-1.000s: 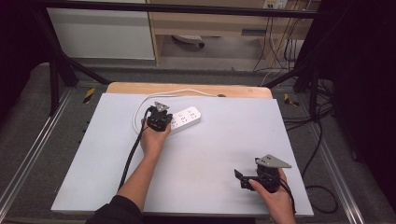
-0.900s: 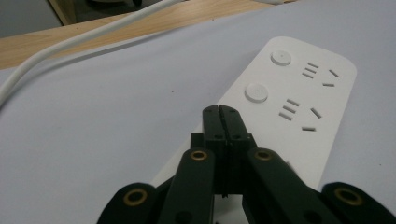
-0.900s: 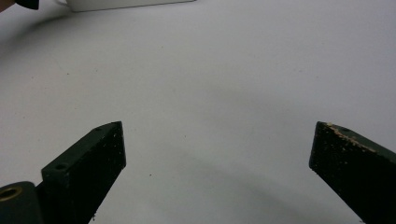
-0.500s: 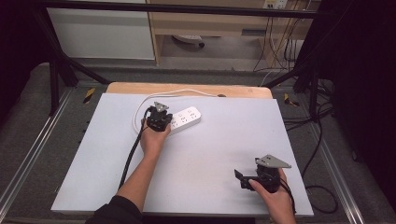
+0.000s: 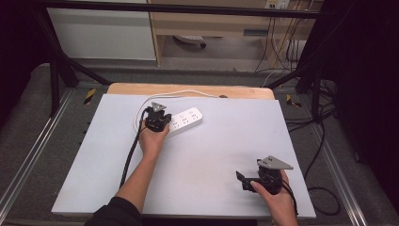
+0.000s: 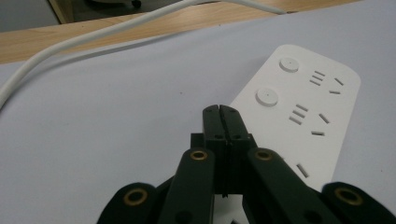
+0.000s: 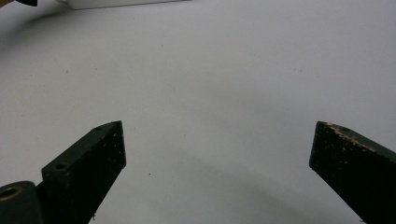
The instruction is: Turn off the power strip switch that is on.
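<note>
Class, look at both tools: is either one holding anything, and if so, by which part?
Nothing is held. The left tool is shut on nothing, its tips over the edge of the power strip. The right tool is open above the bare mat.

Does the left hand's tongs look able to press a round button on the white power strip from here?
Probably yes: the shut left tongs sit just short of the white power strip, with nothing between them and its round buttons.

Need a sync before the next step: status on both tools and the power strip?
Left tool shut, empty, tips over the power strip. Right tool open, empty, apart near the table's front. Nothing in the way.
</note>
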Available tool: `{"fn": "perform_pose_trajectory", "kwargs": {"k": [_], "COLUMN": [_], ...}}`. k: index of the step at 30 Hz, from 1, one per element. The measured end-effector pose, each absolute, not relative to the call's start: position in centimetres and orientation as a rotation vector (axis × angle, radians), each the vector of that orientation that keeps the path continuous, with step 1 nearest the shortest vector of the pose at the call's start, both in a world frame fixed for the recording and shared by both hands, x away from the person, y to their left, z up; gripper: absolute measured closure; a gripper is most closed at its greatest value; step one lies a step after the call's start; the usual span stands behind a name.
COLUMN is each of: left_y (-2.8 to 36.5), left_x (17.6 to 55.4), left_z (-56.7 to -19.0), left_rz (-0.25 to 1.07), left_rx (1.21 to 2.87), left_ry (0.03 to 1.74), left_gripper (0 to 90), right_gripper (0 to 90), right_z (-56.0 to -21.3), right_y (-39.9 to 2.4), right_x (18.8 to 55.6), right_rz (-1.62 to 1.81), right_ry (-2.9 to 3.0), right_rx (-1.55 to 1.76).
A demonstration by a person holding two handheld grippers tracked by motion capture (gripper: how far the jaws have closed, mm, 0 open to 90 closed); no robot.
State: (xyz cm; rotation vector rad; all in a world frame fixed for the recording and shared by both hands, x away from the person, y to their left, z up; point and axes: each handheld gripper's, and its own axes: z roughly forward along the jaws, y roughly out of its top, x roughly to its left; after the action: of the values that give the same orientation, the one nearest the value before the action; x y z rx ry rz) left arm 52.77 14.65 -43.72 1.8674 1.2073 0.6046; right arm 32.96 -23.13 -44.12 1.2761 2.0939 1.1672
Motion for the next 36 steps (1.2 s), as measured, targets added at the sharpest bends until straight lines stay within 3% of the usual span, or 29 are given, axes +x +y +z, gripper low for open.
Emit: {"fn": "perform_pose_trajectory", "kwargs": {"k": [31,36], "left_y": [15.4,15.5], "left_x": [52.5,52.3], "left_z": [-42.3,-42.0], "left_rz": [0.570,0.578], "left_rx": [1.767,1.771], "left_ry": [1.206,1.192], "left_gripper": [90.0,82.4], "right_gripper": [4.3,4.3], "right_z": [-44.1,-44.1], "right_y": [-23.2,-23.2], "right_x": [33.0,33.0], "right_rz": [1.170,1.169], "right_ry": [2.090,2.092], "right_rx": [1.278,1.279]}}
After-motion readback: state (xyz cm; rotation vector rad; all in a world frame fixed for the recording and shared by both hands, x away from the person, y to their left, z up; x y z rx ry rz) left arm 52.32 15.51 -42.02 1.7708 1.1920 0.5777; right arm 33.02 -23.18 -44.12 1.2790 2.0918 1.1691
